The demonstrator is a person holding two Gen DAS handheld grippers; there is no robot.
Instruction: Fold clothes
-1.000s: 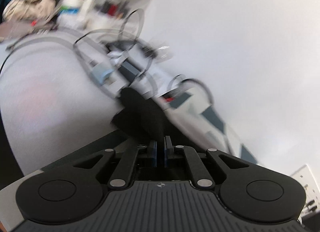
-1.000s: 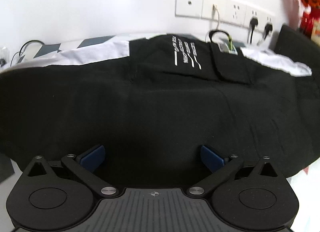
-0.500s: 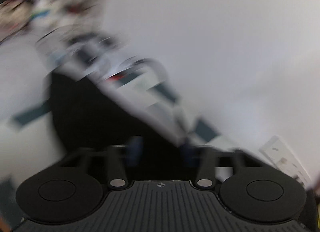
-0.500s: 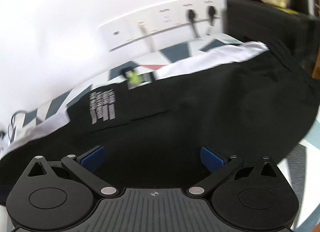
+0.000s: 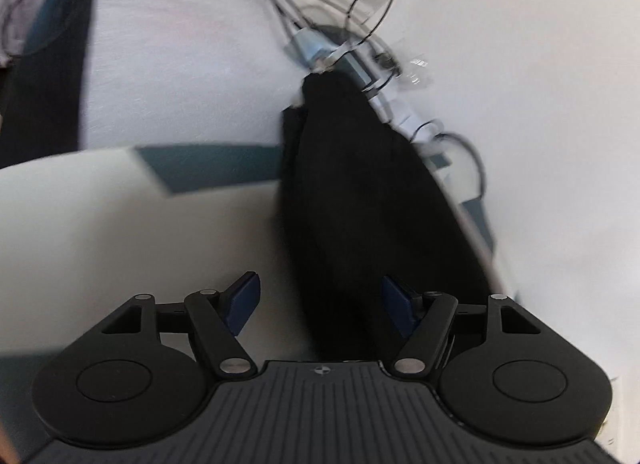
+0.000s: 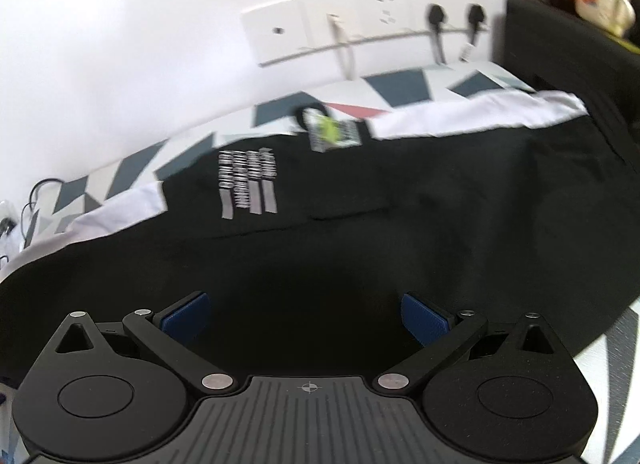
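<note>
black garment spread on patterned cloth below wall sockets; white fabric along far edge. likely soft, light, limp; best pinched at hem or corner. right gripper jaws apart, empty, over near edge. left gripper jaws apart, garment's narrow end running between them, unclamped.

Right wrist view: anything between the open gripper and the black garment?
Nothing visible. The right gripper is open, and the black garment lies directly ahead of and under its jaws. The tag and the white cloth lie at the garment's far edge, out of the way.
</note>
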